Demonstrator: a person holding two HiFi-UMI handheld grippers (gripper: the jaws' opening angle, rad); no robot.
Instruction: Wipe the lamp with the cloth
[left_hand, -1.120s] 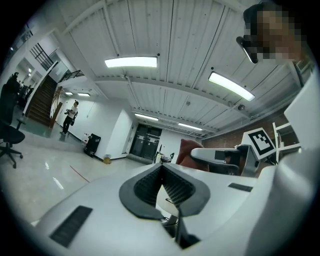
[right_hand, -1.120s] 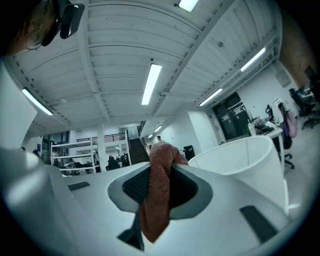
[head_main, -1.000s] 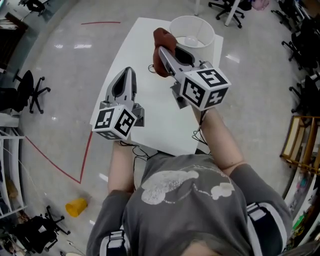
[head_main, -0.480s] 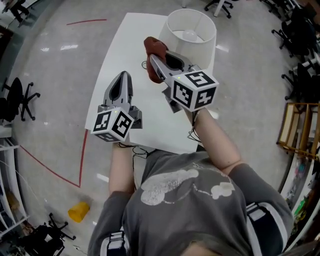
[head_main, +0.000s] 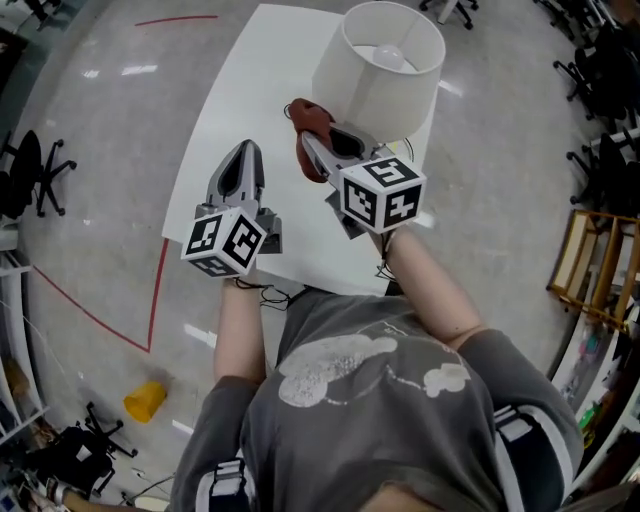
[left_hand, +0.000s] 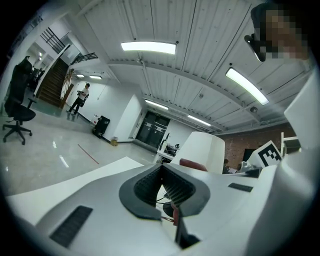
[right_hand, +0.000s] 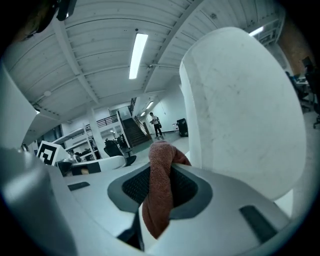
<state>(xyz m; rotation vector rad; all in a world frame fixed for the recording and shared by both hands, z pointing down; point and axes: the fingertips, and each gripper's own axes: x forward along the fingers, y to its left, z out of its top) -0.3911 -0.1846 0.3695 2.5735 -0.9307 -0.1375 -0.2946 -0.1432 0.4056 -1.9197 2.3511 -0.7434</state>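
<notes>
A lamp with a white drum shade (head_main: 385, 70) stands at the far right of the white table (head_main: 240, 100); its bulb shows inside the shade. My right gripper (head_main: 312, 135) is shut on a reddish-brown cloth (head_main: 305, 125), held just left of the shade's lower side. In the right gripper view the cloth (right_hand: 160, 192) hangs bunched between the jaws, with the shade (right_hand: 245, 115) close on the right. My left gripper (head_main: 243, 163) hovers over the table's near part, shut, with nothing in it. In the left gripper view the shade (left_hand: 205, 152) and cloth (left_hand: 192, 164) lie ahead.
A thin dark cable (head_main: 268, 292) hangs off the table's near edge. Red tape lines (head_main: 150, 300) mark the grey floor on the left, where a yellow cup (head_main: 145, 400) lies. Office chairs (head_main: 30, 180) stand at the left and far right. A wooden rack (head_main: 590, 270) stands on the right.
The lamp has come nearer in the head view, and my right gripper with the cloth now sits closer beside the shade. The left gripper has stayed about where it was.
</notes>
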